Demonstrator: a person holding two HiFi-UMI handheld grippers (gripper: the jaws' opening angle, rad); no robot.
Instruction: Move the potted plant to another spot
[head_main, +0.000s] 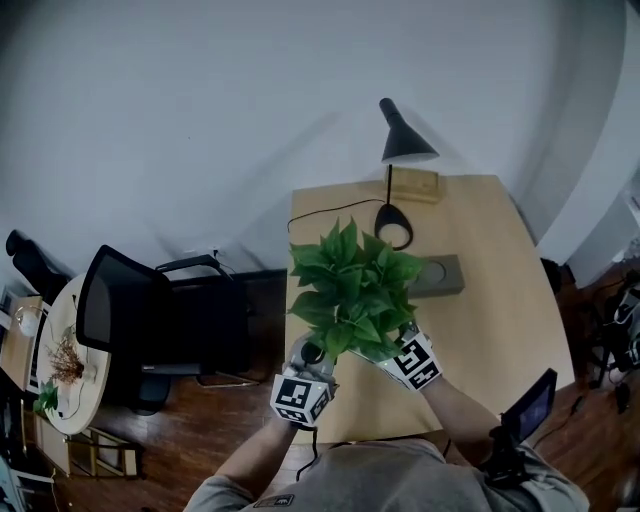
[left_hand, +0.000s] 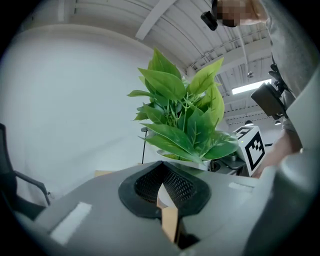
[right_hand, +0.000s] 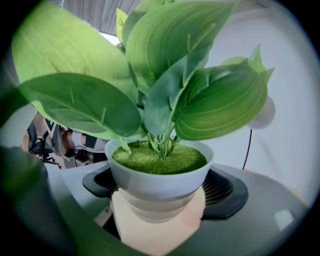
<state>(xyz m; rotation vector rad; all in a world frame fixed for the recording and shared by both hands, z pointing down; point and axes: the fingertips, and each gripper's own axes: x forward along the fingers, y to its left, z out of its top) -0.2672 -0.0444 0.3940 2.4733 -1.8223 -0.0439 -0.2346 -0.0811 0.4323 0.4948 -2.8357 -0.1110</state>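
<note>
The potted plant (head_main: 355, 290), broad green leaves in a white pot (right_hand: 157, 182), is over the near left part of the wooden table (head_main: 480, 300). My right gripper (head_main: 388, 347) is shut on the pot, whose sides sit between the black pads (right_hand: 225, 192). Whether the pot's base touches the table is hidden. My left gripper (head_main: 315, 355) hangs just left of the pot and apart from it. Its jaws are shut (left_hand: 162, 187) with nothing between them. In the left gripper view the plant (left_hand: 182, 120) rises just beyond the jaws, with the right gripper's marker cube (left_hand: 252, 145) behind it.
A black desk lamp (head_main: 398, 150) stands at the table's far edge beside a wooden box (head_main: 415, 185). A grey block (head_main: 440, 275) lies just right of the plant. A black chair (head_main: 150, 320) and a round side table (head_main: 65, 360) stand on the floor to the left.
</note>
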